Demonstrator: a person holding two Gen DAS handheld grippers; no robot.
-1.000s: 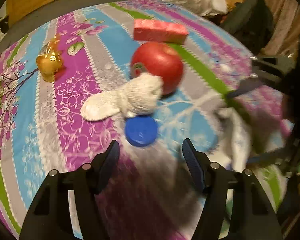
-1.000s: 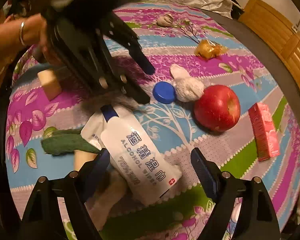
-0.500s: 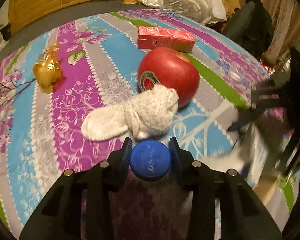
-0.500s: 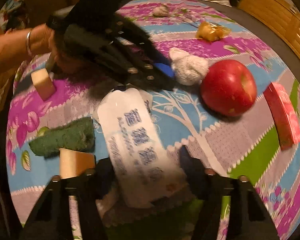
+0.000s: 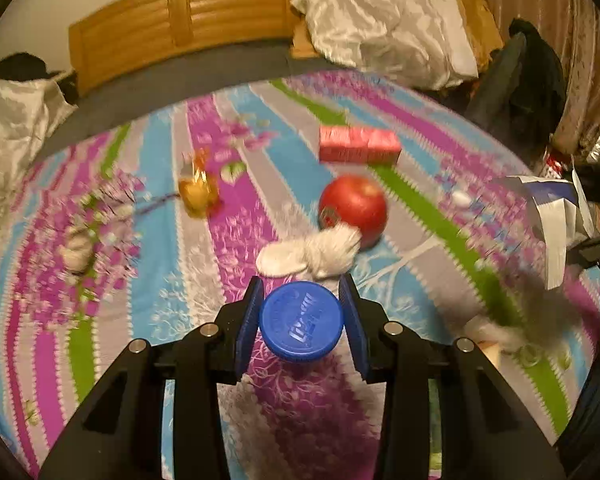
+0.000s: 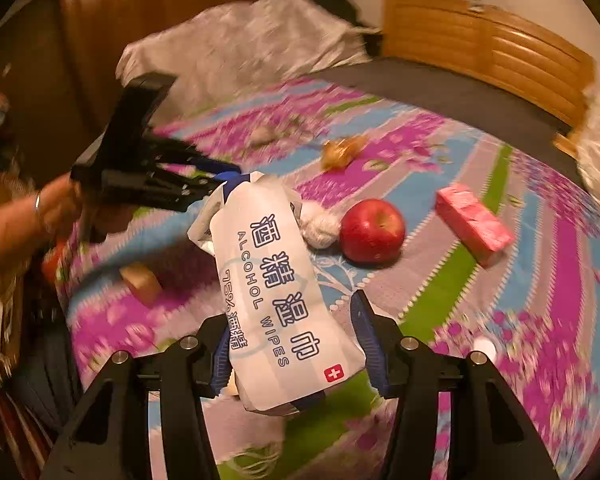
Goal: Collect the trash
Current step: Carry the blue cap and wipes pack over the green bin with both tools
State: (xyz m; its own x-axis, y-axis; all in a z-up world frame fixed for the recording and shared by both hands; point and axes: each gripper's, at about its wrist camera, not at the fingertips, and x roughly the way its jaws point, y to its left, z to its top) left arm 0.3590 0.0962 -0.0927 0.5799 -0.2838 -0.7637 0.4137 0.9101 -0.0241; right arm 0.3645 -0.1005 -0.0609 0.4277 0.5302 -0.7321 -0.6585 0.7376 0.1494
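My left gripper (image 5: 301, 320) is shut on a blue bottle cap (image 5: 301, 321) and holds it above the striped floral cloth (image 5: 172, 288). My right gripper (image 6: 296, 348) is shut on a white alcohol wipes packet (image 6: 276, 280), lifted off the cloth; the packet also shows at the right edge of the left wrist view (image 5: 552, 216). The left gripper shows in the right wrist view (image 6: 220, 174) at the left, behind the packet's top.
On the cloth lie a red apple (image 5: 353, 209), a white rolled sock (image 5: 312, 255), a pink carton (image 5: 359, 149), a gold wrapper (image 5: 198, 196), a garlic bulb (image 5: 76, 250) and a wooden block (image 6: 142, 280). Pillows (image 5: 380, 40) and a wooden headboard (image 5: 180, 32) are behind.
My left gripper closed on the blue cap and raised it off the cloth. My right gripper closed on the wipes packet and lifted it.
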